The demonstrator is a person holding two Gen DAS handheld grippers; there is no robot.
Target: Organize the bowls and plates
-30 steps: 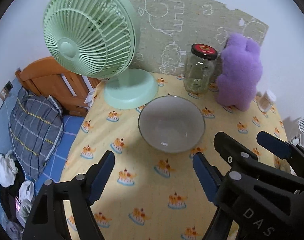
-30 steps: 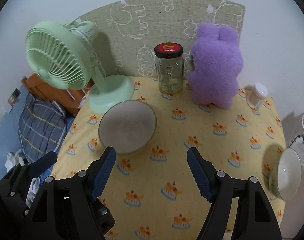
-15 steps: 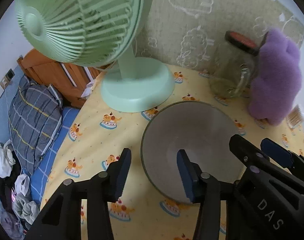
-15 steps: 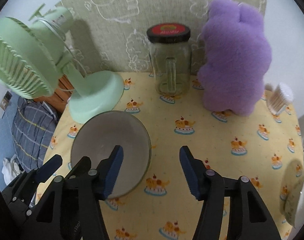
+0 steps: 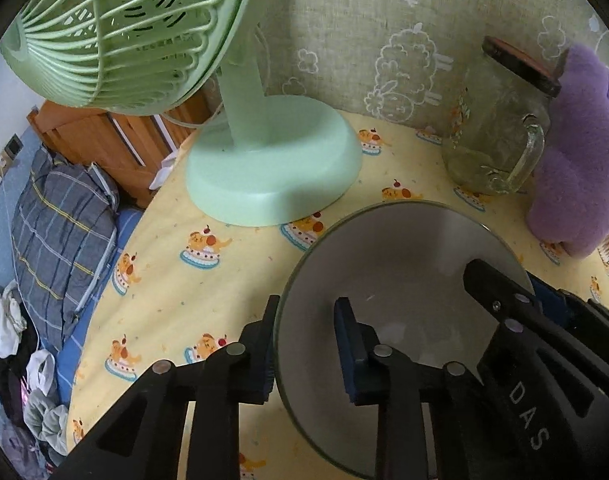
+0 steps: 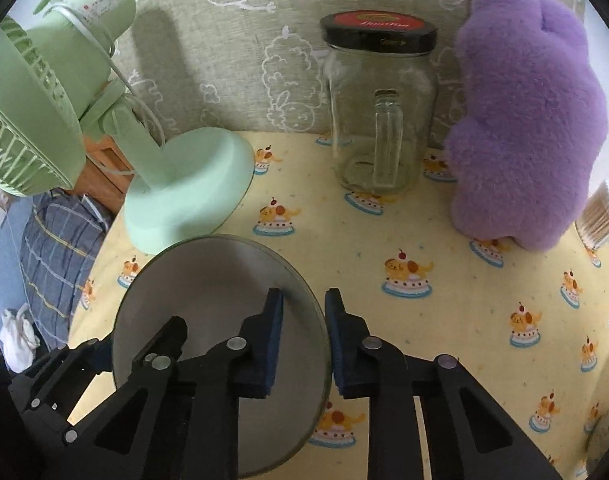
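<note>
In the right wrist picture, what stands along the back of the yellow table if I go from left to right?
Mint green desk fan → clear glass handled jar with black and red lid → fluffy purple plush toy → small clear tub of cotton swabs.

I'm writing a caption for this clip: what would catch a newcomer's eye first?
The grey bowl up front, its rim straddled on opposite sides by the closing left gripper and right gripper. Behind it stand a mint-green fan at left, a lidded glass jar, and a purple plush toy at right.
</note>
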